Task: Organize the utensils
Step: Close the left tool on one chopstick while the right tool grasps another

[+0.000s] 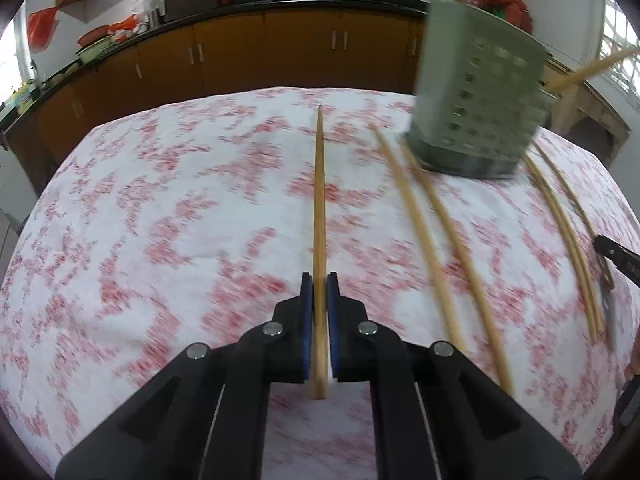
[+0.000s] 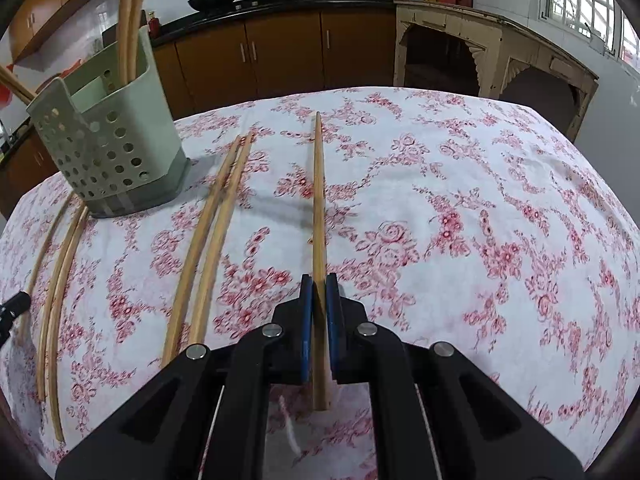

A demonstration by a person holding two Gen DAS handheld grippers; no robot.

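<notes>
Tongs: left (image 1: pixel 319 280) and right (image 2: pixel 319 280) each clenched on slim tapered wooden chopstick; perforated green plastic holder (image 2: pixel 108 152) on floral cloth (image 2: pixel 480 220).

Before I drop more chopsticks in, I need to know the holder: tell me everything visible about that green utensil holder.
The pale green perforated plastic utensil holder stands upright on the floral tablecloth. Its tall walls are pierced with rows of round holes, one side steps lower, and a darker grey-green base rings the bottom. Several wooden chopsticks already lean inside it. Loose chopsticks lie on the cloth on either side; whether any touch its base is unclear.
</notes>
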